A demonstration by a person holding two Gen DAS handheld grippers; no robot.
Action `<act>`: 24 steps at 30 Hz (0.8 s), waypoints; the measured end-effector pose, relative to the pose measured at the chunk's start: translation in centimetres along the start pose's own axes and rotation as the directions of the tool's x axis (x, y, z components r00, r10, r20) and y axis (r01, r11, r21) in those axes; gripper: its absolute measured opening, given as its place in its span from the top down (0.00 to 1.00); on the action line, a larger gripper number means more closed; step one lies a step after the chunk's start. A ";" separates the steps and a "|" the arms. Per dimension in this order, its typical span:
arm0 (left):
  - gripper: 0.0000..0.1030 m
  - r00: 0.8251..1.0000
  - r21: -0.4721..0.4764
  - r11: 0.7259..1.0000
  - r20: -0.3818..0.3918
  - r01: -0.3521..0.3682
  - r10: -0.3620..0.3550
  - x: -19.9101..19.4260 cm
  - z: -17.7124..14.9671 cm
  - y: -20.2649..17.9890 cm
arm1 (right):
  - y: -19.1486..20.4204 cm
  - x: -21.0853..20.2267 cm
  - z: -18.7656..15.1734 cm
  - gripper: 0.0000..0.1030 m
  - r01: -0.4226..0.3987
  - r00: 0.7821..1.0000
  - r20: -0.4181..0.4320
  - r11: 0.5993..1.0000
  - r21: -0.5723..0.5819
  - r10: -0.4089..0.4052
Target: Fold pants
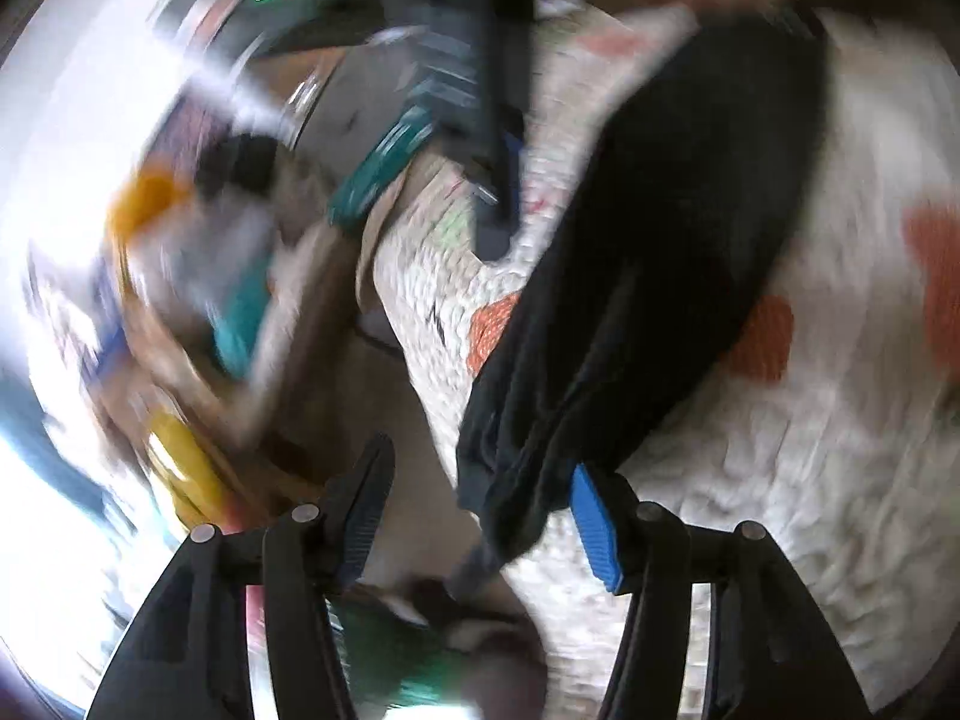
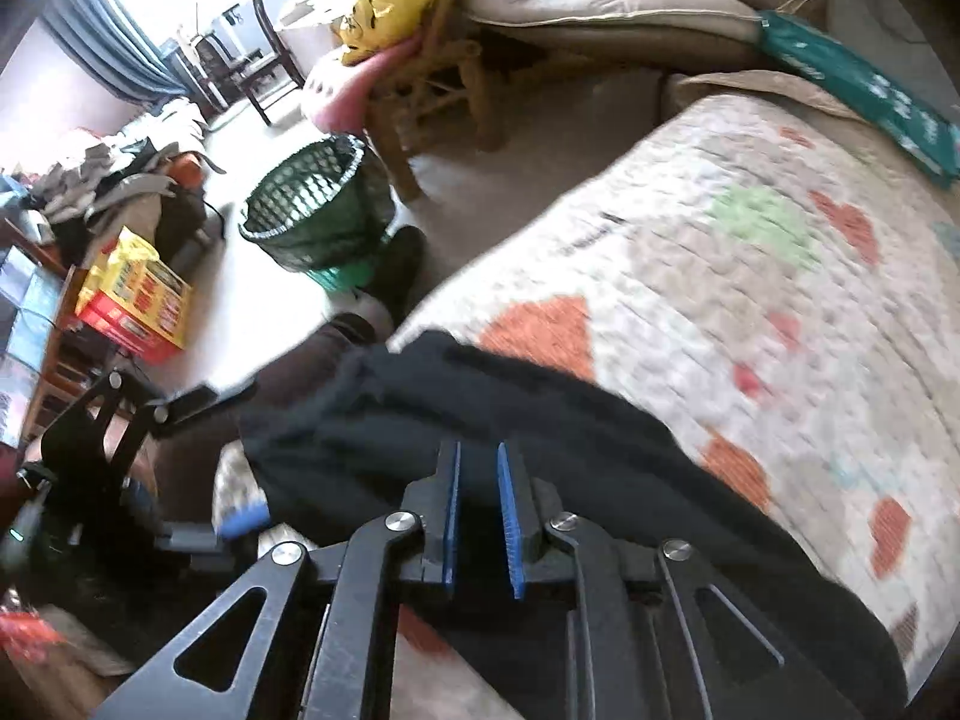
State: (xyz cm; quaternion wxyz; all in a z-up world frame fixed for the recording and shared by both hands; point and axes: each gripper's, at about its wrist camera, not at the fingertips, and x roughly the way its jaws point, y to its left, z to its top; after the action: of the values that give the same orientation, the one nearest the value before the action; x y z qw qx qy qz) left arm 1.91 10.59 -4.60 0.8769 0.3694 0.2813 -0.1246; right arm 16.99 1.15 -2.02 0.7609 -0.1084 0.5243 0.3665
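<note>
Draping black pants [image 1: 648, 276] along the quilted bed [image 2: 750, 276] edge for folding. Left gripper [image 1: 474, 516] jaws spread; right gripper [image 2: 478, 516] jaws nearly together, probably pinching fabric.

text: we read none | box [image 2: 135, 294]: red-yellow print, too small for us to read | teal pack [image 2: 864, 90]: white marks, blurred | quilt [image 2: 720, 300]: dark marks, illegible to us

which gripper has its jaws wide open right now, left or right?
The left gripper: its fingers are spread wide beside the black pants. The right gripper differs, with blue pads nearly together, only a narrow gap over the pants.
</note>
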 end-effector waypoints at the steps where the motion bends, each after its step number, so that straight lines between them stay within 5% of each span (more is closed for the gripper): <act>1: 0.44 1.000 -0.065 0.998 -0.004 0.020 -0.021 -0.2 -0.3 1.1 | 0.2 0.6 0.5 0.83 -0.006 1.000 0.002 1.000 0.002 0.006; 5: 0.44 0.999 -0.323 0.946 -0.005 0.037 -0.041 -0.9 -1.7 5.7 | 1.3 3.8 2.3 0.76 -0.016 0.999 -0.030 0.999 -0.044 0.014; 9: 0.44 0.999 -0.435 0.901 -0.034 -0.005 -0.011 -1.4 -3.6 8.3 | 3.2 6.2 3.6 0.55 -0.022 0.998 -0.059 0.993 -0.114 0.015; 17: 0.43 0.993 -0.578 0.810 -0.108 -0.101 0.047 -2.5 -7.6 11.6 | 6.6 9.6 4.1 0.54 0.006 0.992 -0.118 0.961 -0.276 -0.040; 18: 0.43 0.992 -0.586 0.803 -0.115 -0.109 0.050 -2.5 -7.8 11.7 | 7.0 10.3 4.0 0.57 0.024 0.989 -0.131 0.953 -0.303 -0.066; 21: 0.43 0.992 -0.598 0.794 -0.117 -0.110 0.050 -2.3 -7.9 11.9 | 7.9 11.6 3.2 0.95 0.058 0.977 -0.171 0.927 -0.371 -0.130; 24: 0.43 0.992 -0.597 0.794 -0.106 -0.114 0.062 -2.3 -7.6 11.9 | 8.1 10.0 3.9 0.97 0.101 0.985 -0.099 0.929 -0.355 -0.145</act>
State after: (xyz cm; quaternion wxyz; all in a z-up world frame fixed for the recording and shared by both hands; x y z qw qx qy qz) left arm 2.10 24.32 -0.71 0.9414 0.0895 0.3240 0.0270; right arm 16.23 13.44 -7.33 0.7172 -0.2967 0.4891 0.3979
